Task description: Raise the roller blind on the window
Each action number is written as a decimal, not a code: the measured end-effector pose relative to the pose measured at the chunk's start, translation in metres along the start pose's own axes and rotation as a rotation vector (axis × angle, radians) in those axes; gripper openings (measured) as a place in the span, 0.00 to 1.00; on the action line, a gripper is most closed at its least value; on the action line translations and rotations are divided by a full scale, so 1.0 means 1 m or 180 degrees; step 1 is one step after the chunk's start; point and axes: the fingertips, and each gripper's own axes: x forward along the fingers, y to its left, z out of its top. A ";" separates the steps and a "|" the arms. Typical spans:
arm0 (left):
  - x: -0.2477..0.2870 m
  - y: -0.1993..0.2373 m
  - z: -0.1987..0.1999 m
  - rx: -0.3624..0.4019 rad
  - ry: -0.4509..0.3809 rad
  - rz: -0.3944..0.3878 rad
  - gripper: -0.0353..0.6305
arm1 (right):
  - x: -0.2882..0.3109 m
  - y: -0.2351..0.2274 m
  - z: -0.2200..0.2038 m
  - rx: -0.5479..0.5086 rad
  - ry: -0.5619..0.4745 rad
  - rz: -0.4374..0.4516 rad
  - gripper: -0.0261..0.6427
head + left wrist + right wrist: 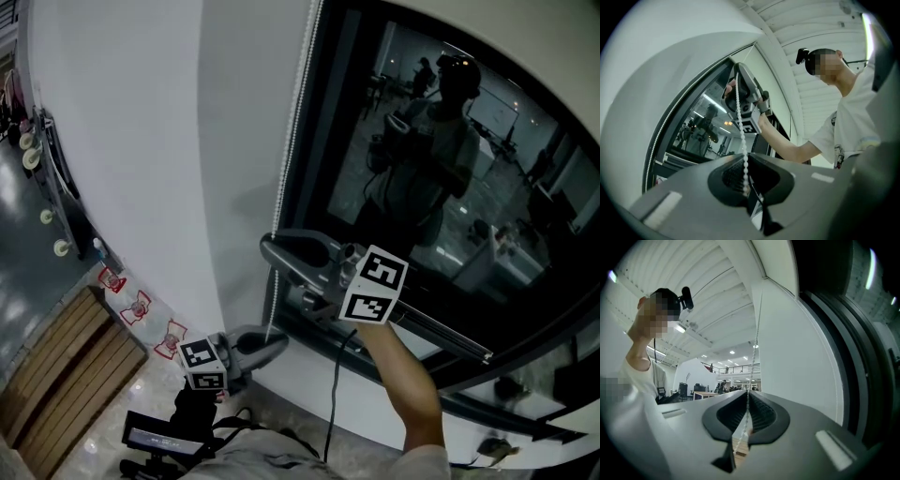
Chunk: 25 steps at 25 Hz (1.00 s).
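My two claws both pinch the bead chain (290,141) that hangs down the left edge of the window (525,309), between its dark frame and the white wall (141,141). My right claw (269,247) is level with the lower part of the window. Its jaws are pressed almost together, and the chain runs straight up from between them in the right gripper view (748,414). My left claw (278,345) sits lower, just below the window's bottom left corner. Its jaws are closed tight on the same chain (743,180), which rises from them towards my right claw (746,101) above. The dark glass reflects my own figure.
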 end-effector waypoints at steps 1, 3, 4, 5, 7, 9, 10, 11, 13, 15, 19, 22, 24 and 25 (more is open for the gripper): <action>0.000 0.000 0.000 -0.0002 0.0004 0.0003 0.05 | -0.001 0.001 -0.011 0.0001 0.0045 -0.0015 0.06; 0.000 0.002 0.000 -0.0002 0.0008 0.0013 0.05 | -0.003 0.005 -0.033 0.0041 0.0135 -0.0022 0.06; 0.000 0.002 0.000 -0.0003 0.0007 0.0020 0.05 | -0.004 0.008 -0.046 0.0076 0.0184 -0.0017 0.06; 0.000 0.003 0.000 -0.0007 0.0004 0.0028 0.05 | -0.005 0.011 -0.059 0.0114 0.0243 -0.0015 0.06; -0.002 0.005 0.000 -0.0021 0.0004 0.0047 0.05 | -0.008 0.017 -0.089 0.0216 0.0380 -0.0017 0.06; -0.003 0.007 -0.001 -0.0033 0.0010 0.0070 0.05 | -0.013 0.021 -0.117 0.0361 0.0467 -0.0028 0.06; -0.004 0.008 -0.001 -0.0035 0.0014 0.0078 0.05 | -0.016 0.021 -0.126 0.0432 0.0472 -0.0043 0.06; -0.004 0.008 -0.001 -0.0032 0.0018 0.0081 0.05 | -0.018 0.021 -0.131 0.0488 0.0455 -0.0061 0.06; -0.003 0.009 0.000 -0.0010 0.0017 0.0075 0.05 | -0.021 0.018 -0.131 0.0544 0.0404 -0.0093 0.06; -0.002 0.009 0.005 0.0019 -0.0008 0.0058 0.05 | -0.022 0.014 -0.125 0.0582 0.0350 -0.0119 0.06; -0.001 0.008 0.010 0.0044 -0.0036 0.0056 0.05 | -0.025 0.012 -0.120 0.0661 0.0268 -0.0137 0.13; -0.001 0.009 0.009 0.0042 -0.0042 0.0078 0.05 | -0.027 0.013 -0.103 0.0630 0.0152 -0.0074 0.19; -0.001 0.010 0.010 0.0056 -0.0053 0.0085 0.05 | -0.024 0.009 -0.082 0.0548 0.0056 -0.0064 0.19; -0.001 0.010 0.010 0.0062 -0.0058 0.0085 0.05 | -0.022 0.007 -0.069 0.0487 0.0011 -0.0068 0.19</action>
